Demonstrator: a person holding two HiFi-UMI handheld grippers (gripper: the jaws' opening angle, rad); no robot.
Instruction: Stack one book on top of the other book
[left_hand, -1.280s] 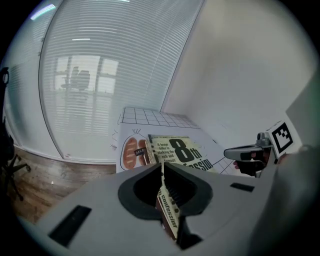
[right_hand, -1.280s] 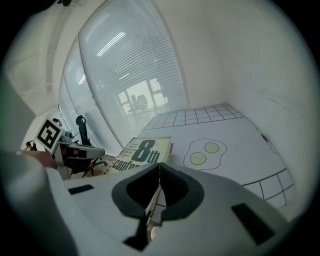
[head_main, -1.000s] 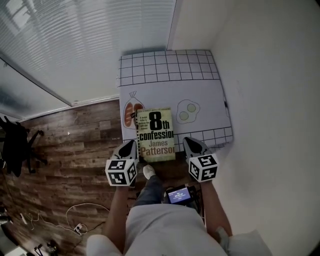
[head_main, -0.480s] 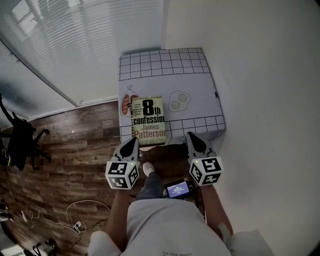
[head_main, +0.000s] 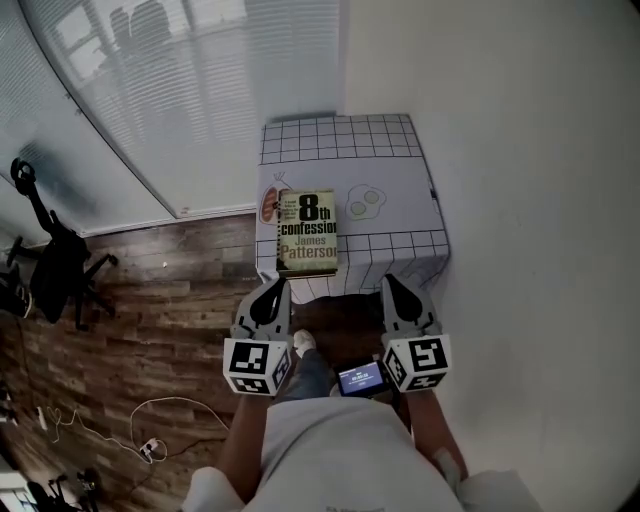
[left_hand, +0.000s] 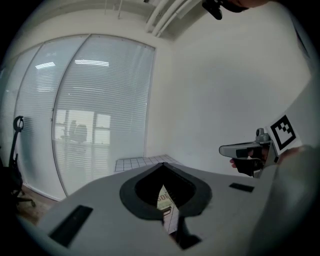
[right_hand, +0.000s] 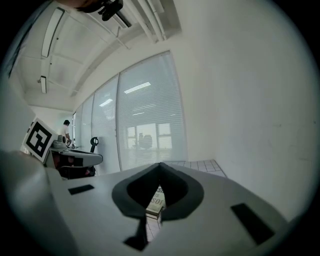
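A book (head_main: 308, 233) with a pale green cover titled "8th confession" lies flat near the front edge of the white, grid-printed table (head_main: 400, 180). From above only this one cover shows; whether another book lies under it I cannot tell. My left gripper (head_main: 276, 289) and right gripper (head_main: 391, 285) hang side by side in front of the table, short of its edge, both shut and empty. In the left gripper view a strip of the book (left_hand: 165, 199) shows through the gap behind the shut jaws; the same goes for the book (right_hand: 155, 199) in the right gripper view.
A white wall runs along the table's right side, and windows with blinds (head_main: 200, 90) stand behind and to the left. A black office chair (head_main: 58, 272) and cables (head_main: 150, 440) are on the wooden floor at left. A small screen (head_main: 360, 379) sits at the person's waist.
Both grippers have drawn back from either side of the book, off the table's front edge, and risen. The book stays flat on the table.
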